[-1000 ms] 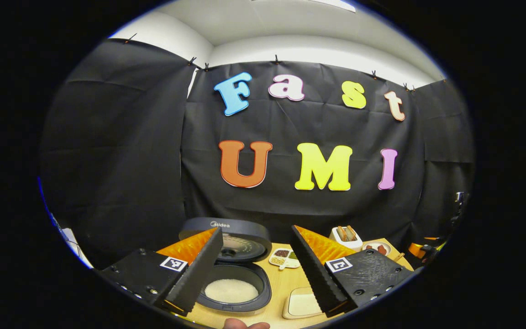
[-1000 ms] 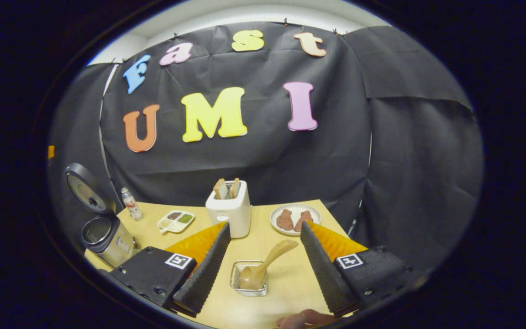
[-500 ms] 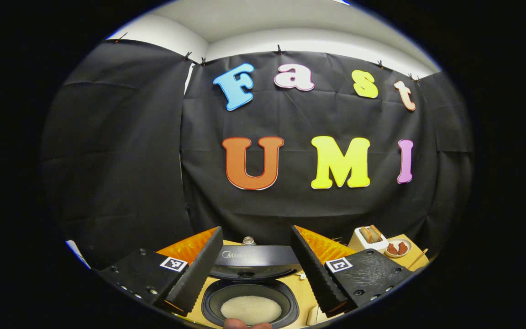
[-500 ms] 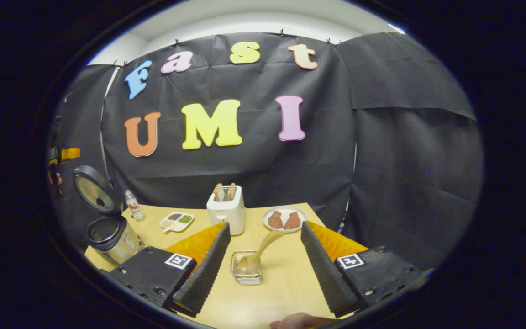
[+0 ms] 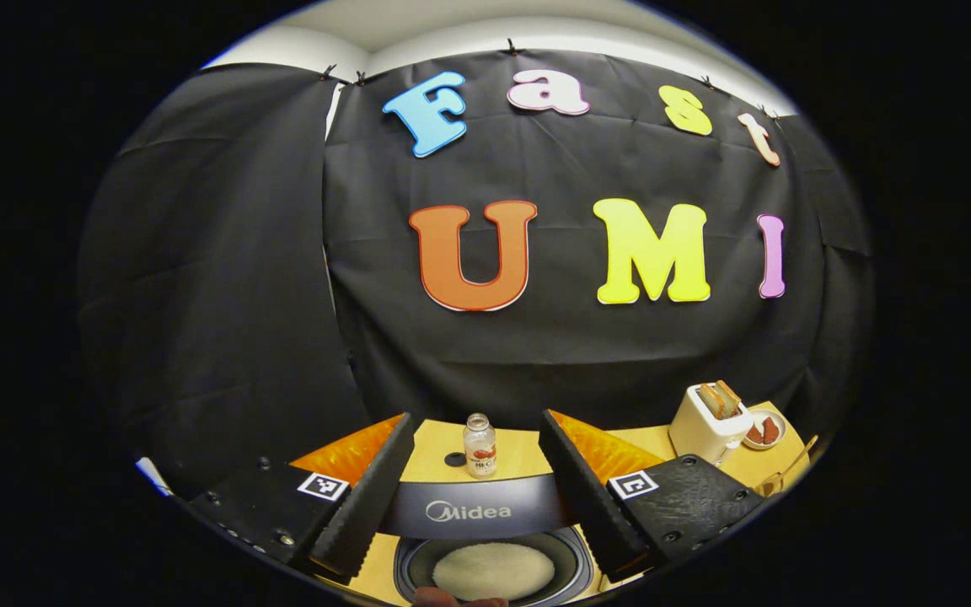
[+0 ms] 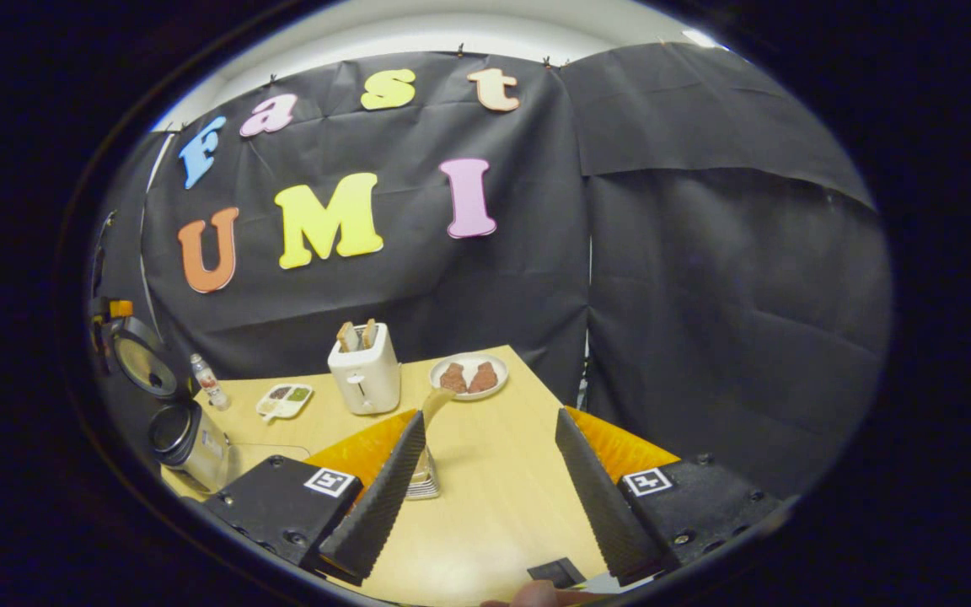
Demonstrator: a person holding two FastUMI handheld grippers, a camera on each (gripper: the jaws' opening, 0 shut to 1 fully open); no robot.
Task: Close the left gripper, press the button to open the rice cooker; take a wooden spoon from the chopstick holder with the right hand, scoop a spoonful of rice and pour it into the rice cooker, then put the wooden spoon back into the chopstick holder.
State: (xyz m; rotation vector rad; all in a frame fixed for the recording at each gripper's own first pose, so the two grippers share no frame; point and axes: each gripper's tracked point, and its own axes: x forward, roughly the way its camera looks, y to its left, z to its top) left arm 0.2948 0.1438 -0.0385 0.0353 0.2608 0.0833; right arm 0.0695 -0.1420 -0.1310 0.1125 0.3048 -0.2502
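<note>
The rice cooker stands open; its dark lid [image 5: 469,510] is edge-on between my left gripper's fingers, and the inner pot [image 5: 574,566] below holds white rice. My left gripper [image 5: 475,421] is open, just above the cooker. In the right gripper view the cooker [image 6: 186,438] sits at the far left with its lid [image 6: 142,361] up. The wooden spoon [image 6: 435,400] leans in a small glass holder [image 6: 426,482], partly hidden behind a finger of my right gripper [image 6: 489,415]. That gripper is open and holds nothing.
A white toaster [image 6: 363,375] with bread, a plate [image 6: 469,375] with brown pieces, a divided condiment dish [image 6: 283,400] and a small bottle [image 6: 207,381] stand at the back of the wooden table [image 6: 494,472]. A shallow tray [image 6: 270,451] lies beside the cooker.
My left gripper has moved forward over the cooker, so the lid now shows edge-on. My right gripper has swung right; the spoon and holder slid from between its fingers to behind one finger.
</note>
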